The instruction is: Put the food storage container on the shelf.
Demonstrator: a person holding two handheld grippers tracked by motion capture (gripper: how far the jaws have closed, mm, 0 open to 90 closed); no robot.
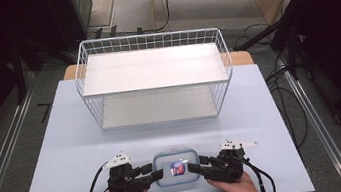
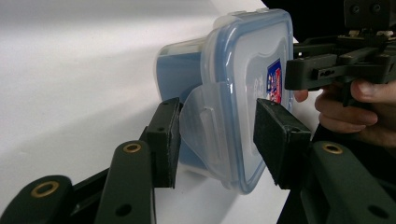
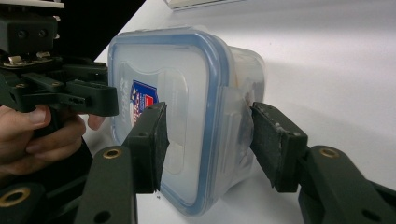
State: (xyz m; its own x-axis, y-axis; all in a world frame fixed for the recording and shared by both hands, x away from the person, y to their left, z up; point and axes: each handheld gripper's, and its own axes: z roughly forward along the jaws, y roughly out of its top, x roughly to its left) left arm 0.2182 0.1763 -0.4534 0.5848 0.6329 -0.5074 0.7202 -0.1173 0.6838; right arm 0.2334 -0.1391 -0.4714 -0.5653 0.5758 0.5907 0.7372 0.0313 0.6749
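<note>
both grippers at the ends of the lidded food container

i hold a gripper in each hand at the near edge of the pale table (image 1: 66,156). between them sits a clear plastic food container (image 1: 176,167) with a blue-rimmed snap-on lid and a small red and blue label on top. it rests on the table, well in front of the white wire shelf rack (image 1: 154,78) that stands farther back.

my left gripper (image 1: 155,175) meets the container's left end. in the left gripper view its jaws stand apart, one on each side of the clear lid flap (image 2: 205,126), which sticks out from the wall; the left pad lies just beside the flap, the right pad is off the lid face.

my right gripper (image 1: 193,167) meets the right end. in the right gripper view (image 3: 205,140) its jaws are also apart, straddling that end's lid flap (image 3: 233,126), which lies against the wall. i cannot tell whether either pad presses on it.
</note>
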